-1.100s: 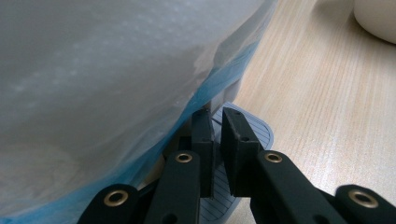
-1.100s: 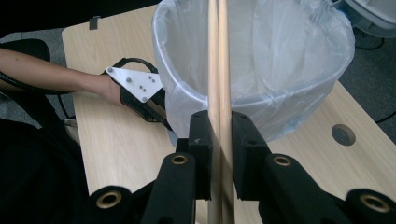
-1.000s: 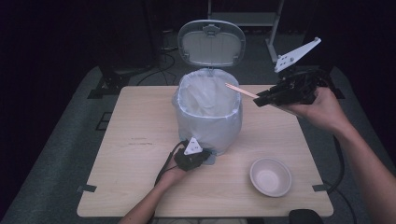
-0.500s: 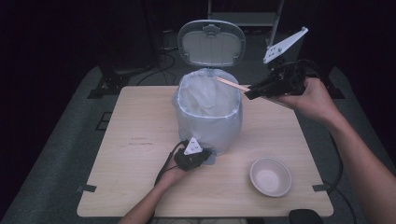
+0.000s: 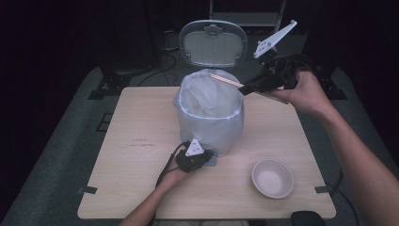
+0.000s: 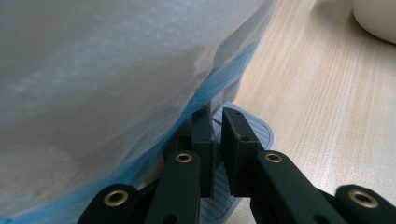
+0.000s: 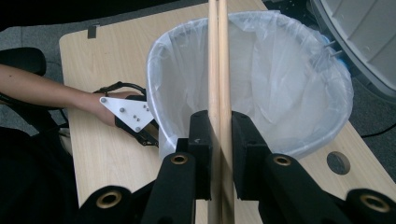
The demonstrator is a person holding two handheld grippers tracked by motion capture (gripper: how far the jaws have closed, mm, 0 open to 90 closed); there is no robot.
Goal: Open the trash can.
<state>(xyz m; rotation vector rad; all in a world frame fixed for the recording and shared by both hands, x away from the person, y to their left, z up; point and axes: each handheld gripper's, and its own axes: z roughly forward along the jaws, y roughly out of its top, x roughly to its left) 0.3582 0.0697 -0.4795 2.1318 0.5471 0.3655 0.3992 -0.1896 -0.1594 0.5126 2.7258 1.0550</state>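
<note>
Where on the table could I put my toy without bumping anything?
The table's left half, beside the lined bin, is bare wood. There is also a free strip right of the bin, above the white bowl. It is crowded at the bin's front, where the left gripper presses the pedal.

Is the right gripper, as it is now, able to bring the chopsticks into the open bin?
Probably yes: the right gripper holds the chopsticks just over the bin, whose lid stands open.
</note>
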